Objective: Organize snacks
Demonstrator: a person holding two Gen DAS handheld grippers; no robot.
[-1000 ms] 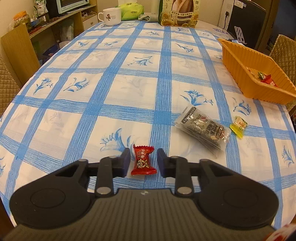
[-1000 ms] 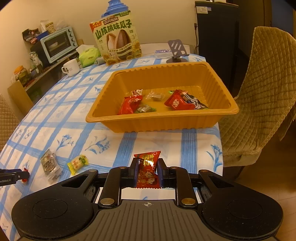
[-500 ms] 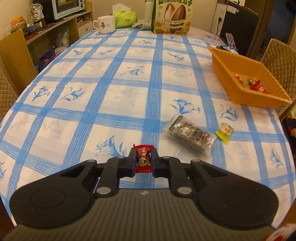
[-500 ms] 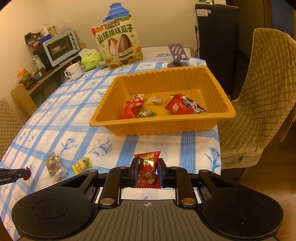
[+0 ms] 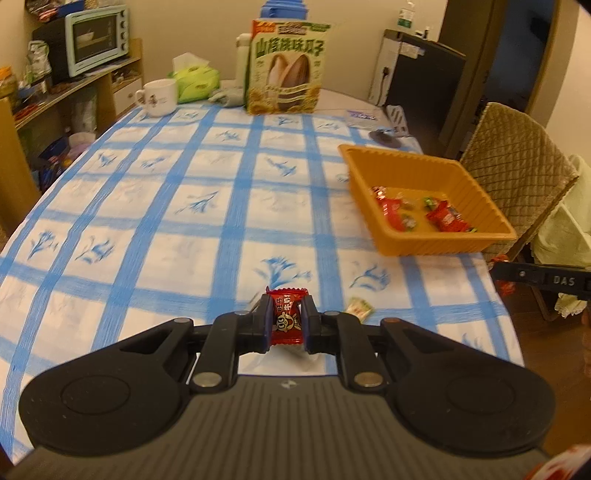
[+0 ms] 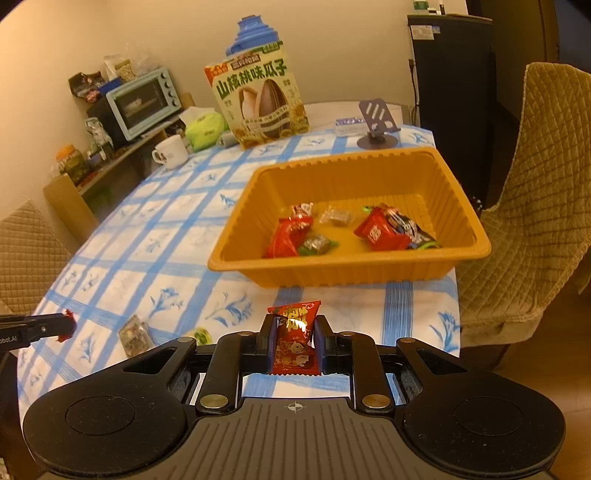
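My left gripper is shut on a small red candy and holds it above the blue-checked tablecloth, left of the orange tray. My right gripper is shut on a red snack packet, just before the tray's near wall. Several wrapped snacks lie in the tray. On the cloth lie a grey clear packet and a yellow-green candy. The left gripper shows at the left edge of the right wrist view.
A sunflower-seed bag, white mug, green tissue pack and phone stand stand at the table's far end. A quilted chair is right of the tray. A shelf with an oven is far left.
My left gripper closed on the red candy, lifted it off the cloth and turned right toward the tray. My right gripper, holding its red packet, rose slightly and moved a little nearer the tray.
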